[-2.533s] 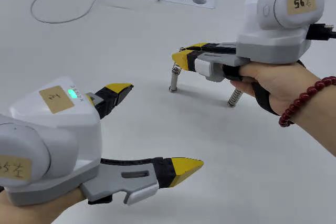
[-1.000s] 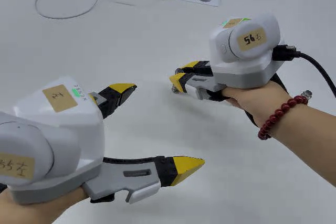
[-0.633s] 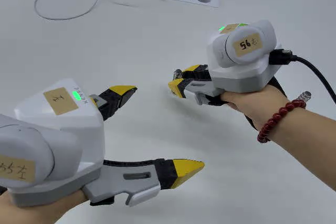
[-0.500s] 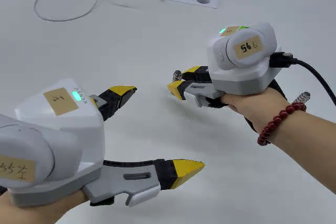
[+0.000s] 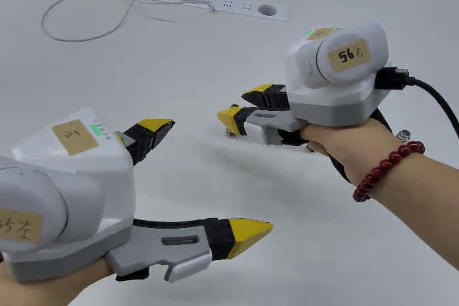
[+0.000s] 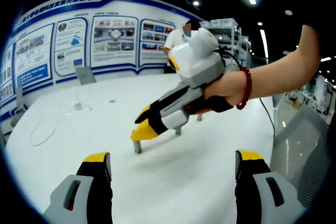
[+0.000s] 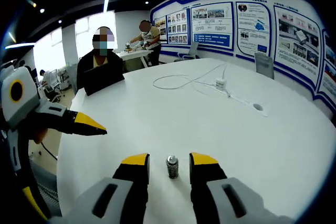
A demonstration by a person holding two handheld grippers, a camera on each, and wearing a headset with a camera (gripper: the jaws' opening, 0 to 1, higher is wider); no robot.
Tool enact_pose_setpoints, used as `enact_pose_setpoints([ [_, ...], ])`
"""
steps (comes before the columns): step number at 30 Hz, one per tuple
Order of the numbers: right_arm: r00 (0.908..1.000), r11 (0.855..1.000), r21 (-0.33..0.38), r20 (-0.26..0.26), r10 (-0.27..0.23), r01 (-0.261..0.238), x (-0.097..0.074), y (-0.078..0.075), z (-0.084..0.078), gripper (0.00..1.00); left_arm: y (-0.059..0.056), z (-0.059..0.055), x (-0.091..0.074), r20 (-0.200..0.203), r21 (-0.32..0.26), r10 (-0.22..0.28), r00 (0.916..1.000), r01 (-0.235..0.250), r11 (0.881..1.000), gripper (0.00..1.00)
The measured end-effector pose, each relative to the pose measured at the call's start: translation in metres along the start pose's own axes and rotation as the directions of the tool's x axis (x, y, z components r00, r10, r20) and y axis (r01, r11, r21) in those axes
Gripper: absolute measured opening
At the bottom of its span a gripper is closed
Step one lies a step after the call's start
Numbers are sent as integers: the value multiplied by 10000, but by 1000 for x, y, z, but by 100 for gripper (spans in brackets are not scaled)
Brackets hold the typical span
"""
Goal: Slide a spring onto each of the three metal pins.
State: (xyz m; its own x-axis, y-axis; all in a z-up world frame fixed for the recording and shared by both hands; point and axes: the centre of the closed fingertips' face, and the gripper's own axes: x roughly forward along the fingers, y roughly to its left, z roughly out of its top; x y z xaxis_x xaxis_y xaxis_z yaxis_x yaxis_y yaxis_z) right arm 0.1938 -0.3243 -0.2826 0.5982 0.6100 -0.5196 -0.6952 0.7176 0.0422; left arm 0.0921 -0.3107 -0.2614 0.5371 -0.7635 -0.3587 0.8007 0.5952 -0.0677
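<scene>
Standing upright, a spring-clad pin (image 7: 172, 166) sits between parted jaws of the right hand-held gripper (image 7: 169, 158); the left hand-held gripper (image 5: 217, 176), at its seven o'clock, gapes.

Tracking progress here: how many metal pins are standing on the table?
3, all in the left gripper view: near pin at the right gripper's jaw tips, middle pin under its body, far pin farther back. None seems hidden.

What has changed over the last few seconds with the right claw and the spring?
The right claw came down, pushing the spring along its pin, then opened and let it go; the spring now sits on the pin between the open jaws. The left claw stayed open, holding nothing.
</scene>
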Motion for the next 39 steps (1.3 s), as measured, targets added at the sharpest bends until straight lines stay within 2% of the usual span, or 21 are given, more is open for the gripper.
enact_pose_setpoints([
  [4,9999,9999,-82,44,-135,136,-9,-2,4,34,0,1,0,-58,-88,-55,10000,54,9999,100],
  [7,9997,9997,134,22,-224,224,-17,-3,6,39,-1,2,-1,-109,-95,-56,9999,55,9999,100],
  [19,9960,9956,289,65,-896,894,-60,-21,7,47,-5,8,-2,-295,126,-32,9996,35,9999,100],
  [28,9903,9885,596,-32,-1387,1386,-92,-34,-5,51,-9,13,-3,-325,182,17,9995,-11,9998,100],
  [39,9797,9726,1184,-107,-2003,2002,-131,-53,-30,56,-6,13,-7,-436,50,304,9986,-302,9995,100],
])
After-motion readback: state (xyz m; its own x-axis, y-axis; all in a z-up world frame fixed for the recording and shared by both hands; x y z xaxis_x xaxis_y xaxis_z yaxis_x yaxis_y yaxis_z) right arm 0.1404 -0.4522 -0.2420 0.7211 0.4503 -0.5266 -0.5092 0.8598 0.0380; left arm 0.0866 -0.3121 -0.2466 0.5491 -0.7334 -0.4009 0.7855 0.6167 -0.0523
